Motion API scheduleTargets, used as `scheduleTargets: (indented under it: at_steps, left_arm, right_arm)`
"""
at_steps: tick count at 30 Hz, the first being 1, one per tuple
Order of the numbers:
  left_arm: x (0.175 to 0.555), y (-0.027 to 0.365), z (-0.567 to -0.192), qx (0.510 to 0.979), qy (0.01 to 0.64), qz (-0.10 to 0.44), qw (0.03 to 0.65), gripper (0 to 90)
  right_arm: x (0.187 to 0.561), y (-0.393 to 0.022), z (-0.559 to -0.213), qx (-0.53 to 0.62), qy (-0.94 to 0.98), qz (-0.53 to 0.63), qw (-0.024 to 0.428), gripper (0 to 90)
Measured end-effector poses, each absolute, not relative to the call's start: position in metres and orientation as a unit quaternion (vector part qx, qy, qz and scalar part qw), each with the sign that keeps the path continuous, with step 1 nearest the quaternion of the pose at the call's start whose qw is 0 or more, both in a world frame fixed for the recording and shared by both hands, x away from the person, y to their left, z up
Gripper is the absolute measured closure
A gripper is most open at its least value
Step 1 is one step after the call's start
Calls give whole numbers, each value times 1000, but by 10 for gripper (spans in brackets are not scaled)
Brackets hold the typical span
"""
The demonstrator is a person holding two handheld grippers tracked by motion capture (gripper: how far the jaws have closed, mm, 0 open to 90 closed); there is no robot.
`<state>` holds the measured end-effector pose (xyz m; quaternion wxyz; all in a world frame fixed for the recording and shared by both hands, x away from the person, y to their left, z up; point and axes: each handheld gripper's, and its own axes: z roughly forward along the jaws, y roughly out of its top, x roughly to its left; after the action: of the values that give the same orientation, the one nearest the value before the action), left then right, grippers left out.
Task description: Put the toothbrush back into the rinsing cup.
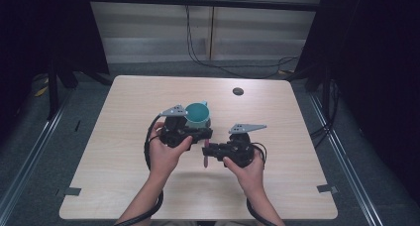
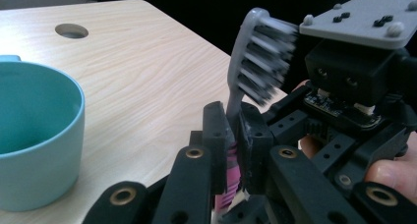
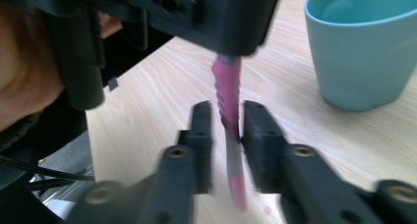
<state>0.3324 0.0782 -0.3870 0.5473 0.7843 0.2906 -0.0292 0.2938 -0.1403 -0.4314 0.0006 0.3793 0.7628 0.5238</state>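
Gripping a pink toothbrush near the middle of the pale wooden table, the left gripper is clamping the handle tight, bristles pointing up. Just right of it, the right gripper is standing slightly parted around the lower handle, its pads not pressing. Farther off, a teal cup is sitting just beyond the left gripper. A round hole is showing near the far edge. Beyond, cables are hanging against a grey wall, dark curtains flanking both sides.
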Motion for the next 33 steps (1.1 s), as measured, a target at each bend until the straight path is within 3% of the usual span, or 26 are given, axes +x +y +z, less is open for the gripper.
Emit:
scheduleTargets:
  at_steps: [8, 14, 22, 33]
  left_arm:
    - [334, 85, -382, 783, 292, -22, 549, 841]
    - [336, 90, -380, 782, 297, -17, 548, 841]
    - [338, 96, -377, 780, 300, -12, 549, 841]
    - [340, 103, -370, 781, 302, -2, 547, 841]
  right_arm:
    - [291, -149, -434, 377, 776, 505, 31, 402]
    - [287, -163, -438, 387, 781, 487, 54, 291]
    - [282, -180, -450, 394, 800, 445, 85, 196]
    - [275, -201, -477, 417, 810, 401, 96, 161]
